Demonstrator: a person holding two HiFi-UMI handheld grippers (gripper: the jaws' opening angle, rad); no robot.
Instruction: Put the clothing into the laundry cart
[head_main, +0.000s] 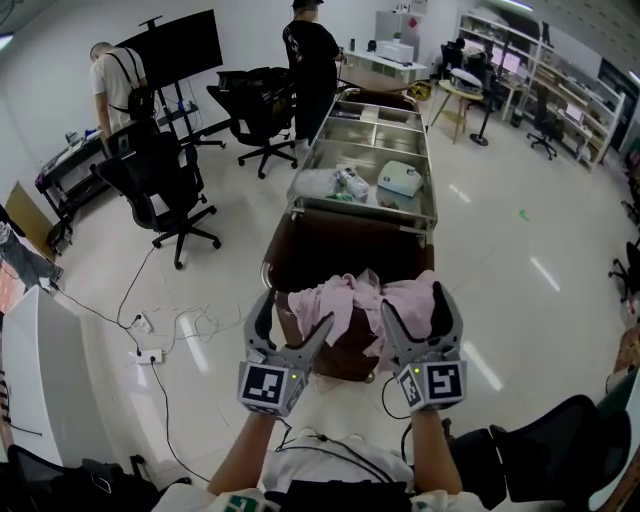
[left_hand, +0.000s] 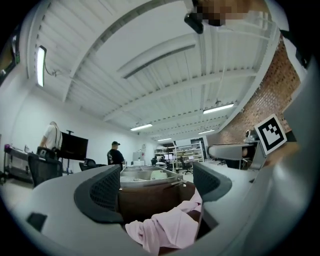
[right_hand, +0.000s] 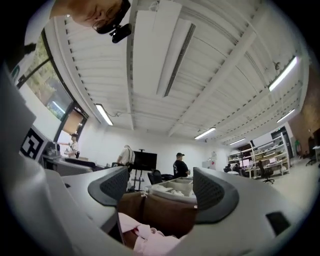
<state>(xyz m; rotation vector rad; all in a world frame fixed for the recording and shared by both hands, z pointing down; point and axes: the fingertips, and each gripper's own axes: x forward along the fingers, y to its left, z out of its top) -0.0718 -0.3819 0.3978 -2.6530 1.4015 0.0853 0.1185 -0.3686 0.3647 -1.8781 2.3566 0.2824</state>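
A pink garment (head_main: 350, 300) lies heaped over the near rim of the brown laundry cart (head_main: 340, 250), straight ahead of me. My left gripper (head_main: 292, 325) hovers at the garment's left edge, jaws spread, nothing pinched. At the garment's right side my right gripper (head_main: 420, 318) is open too. In the left gripper view the pink garment (left_hand: 165, 230) sits low, below the left gripper (left_hand: 157, 182), with the brown cart (left_hand: 150, 197) behind it. The right gripper view shows the garment (right_hand: 150, 237) under the right gripper (right_hand: 160, 187), and the cart (right_hand: 165, 212) beyond.
A steel trolley (head_main: 365, 190) with compartments holding bagged items stands just past the cart. Office chairs (head_main: 160, 190) and two standing people (head_main: 310, 50) are at the back left. Cables and a power strip (head_main: 150, 355) lie on the floor at left. A black chair (head_main: 560, 450) is at lower right.
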